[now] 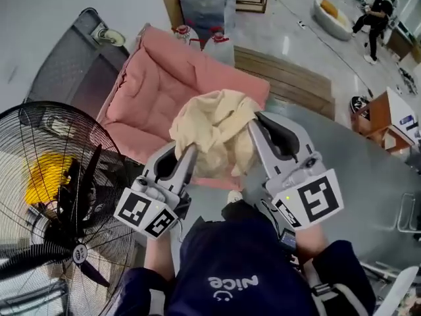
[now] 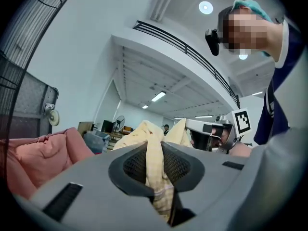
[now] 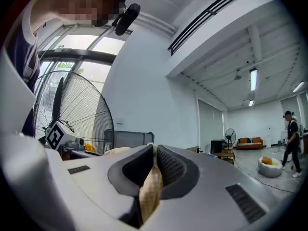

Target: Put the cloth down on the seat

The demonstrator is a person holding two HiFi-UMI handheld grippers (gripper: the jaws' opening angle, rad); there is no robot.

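A pale yellow cloth [image 1: 214,129] hangs bunched between my two grippers, above the front edge of the pink cushioned seat [image 1: 152,91]. My left gripper [image 1: 191,151] is shut on the cloth's left part; in the left gripper view the fabric [image 2: 155,170] runs pinched between the jaws. My right gripper [image 1: 252,128] is shut on the right part, and a fold of cloth [image 3: 150,189] shows squeezed between its jaws. Both grippers point level, side by side, in front of the person's dark blue sleeves. The seat [image 2: 36,155] shows low at the left in the left gripper view.
A large black floor fan [image 1: 56,196] stands close at the left, with a yellow thing behind it. A grey rack [image 1: 82,61] stands behind the seat. Water jugs [image 1: 217,45], a wooden platform [image 1: 289,78] and a small orange table [image 1: 385,120] lie beyond. A person [image 1: 375,12] stands far right.
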